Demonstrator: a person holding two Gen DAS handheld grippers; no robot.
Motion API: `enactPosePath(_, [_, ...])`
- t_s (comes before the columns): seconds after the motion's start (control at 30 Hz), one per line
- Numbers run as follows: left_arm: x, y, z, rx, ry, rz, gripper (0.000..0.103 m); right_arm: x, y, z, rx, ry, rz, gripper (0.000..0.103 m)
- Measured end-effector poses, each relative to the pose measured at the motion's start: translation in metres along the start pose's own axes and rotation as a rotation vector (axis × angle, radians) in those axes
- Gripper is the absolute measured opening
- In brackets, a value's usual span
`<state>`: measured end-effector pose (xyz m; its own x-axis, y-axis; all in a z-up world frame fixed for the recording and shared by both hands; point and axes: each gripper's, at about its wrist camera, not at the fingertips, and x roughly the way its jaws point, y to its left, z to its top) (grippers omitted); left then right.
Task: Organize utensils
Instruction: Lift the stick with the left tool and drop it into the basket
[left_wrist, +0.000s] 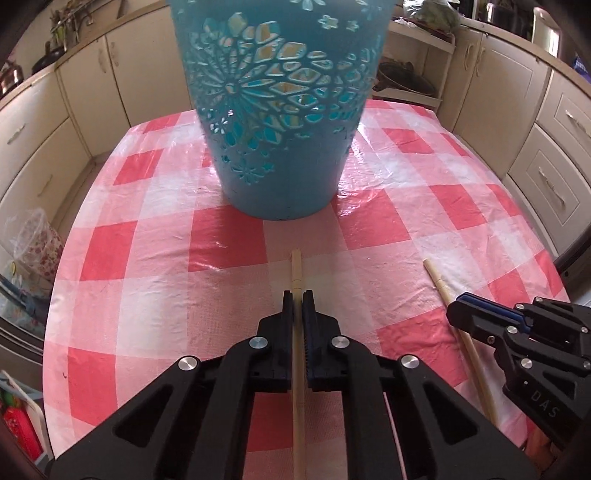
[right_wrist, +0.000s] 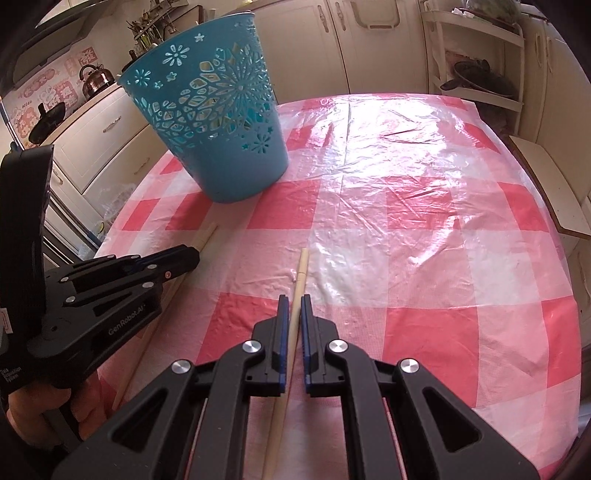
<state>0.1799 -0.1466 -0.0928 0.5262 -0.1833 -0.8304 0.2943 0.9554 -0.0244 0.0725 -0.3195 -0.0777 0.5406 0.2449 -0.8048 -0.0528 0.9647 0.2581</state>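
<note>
A tall blue perforated basket (left_wrist: 280, 110) stands on the pink checked tablecloth (left_wrist: 147, 258); it also shows in the right wrist view (right_wrist: 218, 122), far left. My left gripper (left_wrist: 297, 295) is shut on a pale wooden chopstick (left_wrist: 296, 269) that points toward the basket. My right gripper (right_wrist: 294, 300) is shut on a second pale chopstick (right_wrist: 301, 269). The right gripper shows in the left wrist view (left_wrist: 458, 314) on its chopstick (left_wrist: 437, 278). The left gripper shows in the right wrist view (right_wrist: 192, 254) on its chopstick (right_wrist: 207, 236). Both chopsticks lie low over the table.
Cream kitchen cabinets (left_wrist: 85, 110) ring the round table. A shelf rack with a dark pan (right_wrist: 480, 81) stands at the far right. A kettle (right_wrist: 96, 78) sits on the counter at the left. A wooden board edge (right_wrist: 554, 192) lies beside the table's right rim.
</note>
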Motion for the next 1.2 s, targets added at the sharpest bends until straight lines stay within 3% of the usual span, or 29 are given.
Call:
enactPosePath(0.17, [-0.031,0.016,-0.002,-0.041,-0.064,-0.061,0.005,0.001,0.001,0.0,-0.007,-0.002,-0.004,0.008])
enactPosePath(0.4, [-0.106,0.034,0.013,-0.086,-0.228,-0.195,0.005,0.001,0.003,0.0,-0.016,-0.009,-0.011,0.008])
enactPosePath(0.57, [-0.152,0.044,0.05,-0.125,-0.375,-0.243,0.005,0.001,0.003,0.0,-0.016,-0.011,-0.012,0.008])
enactPosePath(0.73, [-0.182,0.045,0.105,-0.147,-0.532,-0.24,0.005,0.001,0.003,-0.001,-0.008,-0.011,-0.001,0.008])
enactPosePath(1.0, [-0.172,0.041,0.184,-0.196,-0.731,-0.179,0.005,0.0,-0.004,0.001,0.011,-0.008,0.027,0.008])
enactPosePath(1.2, [-0.132,0.046,0.206,-0.251,-0.781,-0.112,0.005,0.001,-0.006,0.002,0.029,-0.005,0.043,0.008])
